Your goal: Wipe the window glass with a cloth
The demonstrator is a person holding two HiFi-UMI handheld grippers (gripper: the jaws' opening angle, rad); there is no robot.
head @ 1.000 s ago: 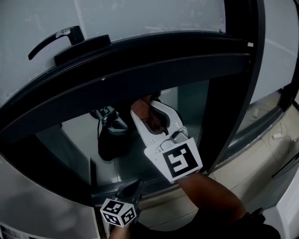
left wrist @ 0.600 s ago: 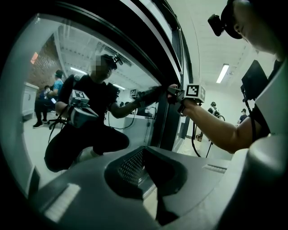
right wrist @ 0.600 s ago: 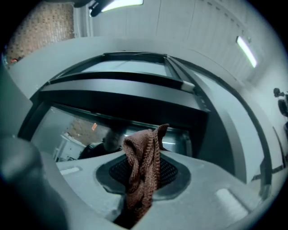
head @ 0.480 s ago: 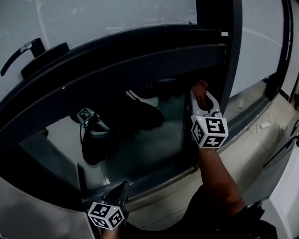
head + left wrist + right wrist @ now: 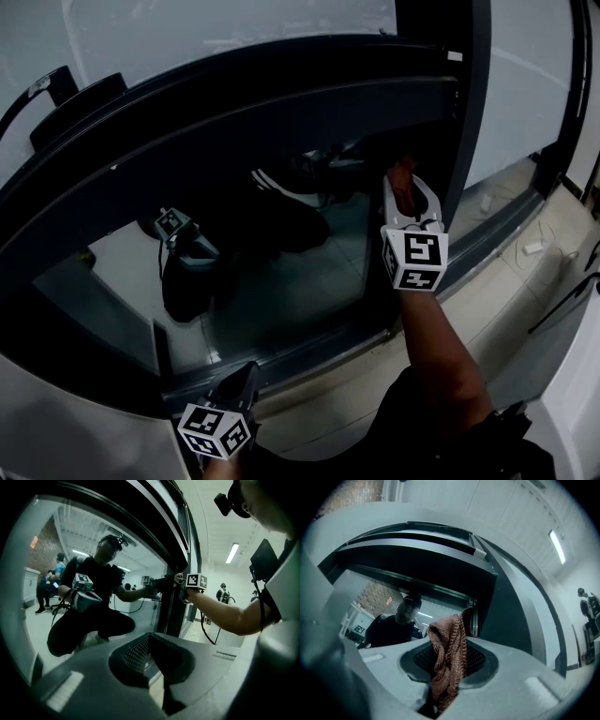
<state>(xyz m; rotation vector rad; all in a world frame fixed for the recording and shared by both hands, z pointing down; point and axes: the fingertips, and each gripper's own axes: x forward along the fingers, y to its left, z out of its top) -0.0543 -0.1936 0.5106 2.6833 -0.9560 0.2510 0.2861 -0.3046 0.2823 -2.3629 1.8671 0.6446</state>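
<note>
The left hand-held gripper (image 5: pixel 242 382) is cut off by the head view's bottom edge. The rust-brown knitted cloth (image 5: pixel 403 180) is mostly hidden behind the right hand-held gripper (image 5: pixel 410 190); whether it touches the dark window glass (image 5: pixel 281 281) cannot be told.

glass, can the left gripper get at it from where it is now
Probably yes: the left gripper sits low by the bottom frame, facing the glass with nothing between them. But its jaws are shut and empty; the cloth is in the right gripper.
</note>
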